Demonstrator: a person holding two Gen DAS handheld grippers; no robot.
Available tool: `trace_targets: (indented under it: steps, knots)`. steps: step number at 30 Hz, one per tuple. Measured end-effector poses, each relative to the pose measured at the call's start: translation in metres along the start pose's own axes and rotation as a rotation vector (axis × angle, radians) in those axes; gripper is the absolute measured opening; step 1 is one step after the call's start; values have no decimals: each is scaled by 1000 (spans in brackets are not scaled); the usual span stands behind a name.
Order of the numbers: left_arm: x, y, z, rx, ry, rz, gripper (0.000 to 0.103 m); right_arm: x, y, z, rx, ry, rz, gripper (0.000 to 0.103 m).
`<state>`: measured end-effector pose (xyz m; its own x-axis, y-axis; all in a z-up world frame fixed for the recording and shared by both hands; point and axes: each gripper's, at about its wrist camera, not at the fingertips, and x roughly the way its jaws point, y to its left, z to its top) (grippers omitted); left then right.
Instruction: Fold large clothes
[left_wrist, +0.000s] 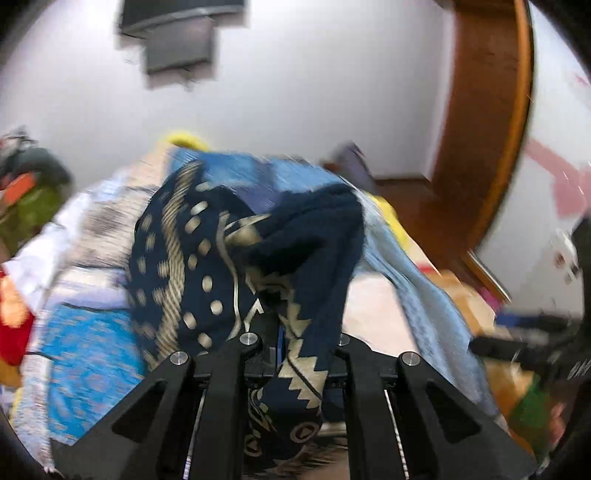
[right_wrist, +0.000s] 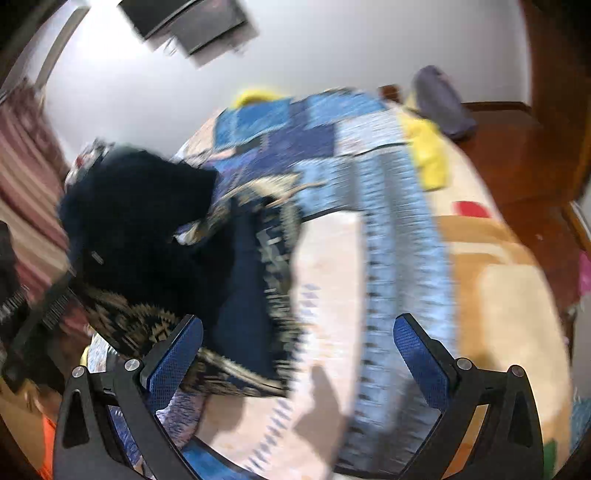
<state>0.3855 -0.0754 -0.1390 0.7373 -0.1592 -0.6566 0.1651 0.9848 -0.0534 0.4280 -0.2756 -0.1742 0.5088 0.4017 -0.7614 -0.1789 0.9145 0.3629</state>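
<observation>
Left gripper (left_wrist: 291, 347) clamped on the navy-blue knit garment with beige dots and zigzag bands (left_wrist: 236, 251); right gripper (right_wrist: 297, 354) jaws spread wide, holding nothing.

The garment hangs bunched from the left gripper above the bed with the blue patchwork quilt (left_wrist: 92, 350), part of it trailing onto the quilt. For a clean fold, the right gripper should take a free edge or corner, then both should spread the cloth flat before creasing. Frames are motion-blurred.

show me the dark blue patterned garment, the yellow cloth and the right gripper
dark blue patterned garment (left_wrist: 207, 258): left wrist view, on its dotted panel above the gripper.
yellow cloth (right_wrist: 428, 155): right wrist view, on its middle, at the bed's far side.
right gripper (right_wrist: 297, 354): right wrist view, midway between its blue-padded fingertips, which stand apart.
</observation>
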Motion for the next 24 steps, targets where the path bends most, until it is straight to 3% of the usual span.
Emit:
trace_targets:
  steps: [3, 7, 9, 11, 14, 18, 19, 20, 24]
  knots:
    - [28, -31, -30, 77, 140, -74, 8, -19, -16, -5, -1, -15, -42, 103]
    - [41, -44, -60, 159, 251, -82, 11, -30, -21, -18, -17, -5, -47, 103]
    - [33, -46, -65, 213, 257, -88, 20, -34, -18, -23, -30, -3, -36, 103]
    - [25, -48, -71, 263, 270, -106, 47, -36, -15, -27, -37, -7, -26, 103]
    - [2, -44, -73, 270, 264, -149, 73, -40, -9, -27, -38, -15, 2, 103]
    - [-38, -17, -68, 183, 218, -167, 77, -42, 2, -24, -42, -28, 35, 103]
    - [-46, -8, -67, 158, 207, -159, 85, -42, 8, -23, -50, -28, 42, 103]
    - [-53, 5, -65, 131, 191, -132, 91, -42, 12, -22, -57, -28, 45, 103]
    - [-66, 55, -54, 62, 137, -3, 93, -29, 38, -20, -102, -20, 71, 103]
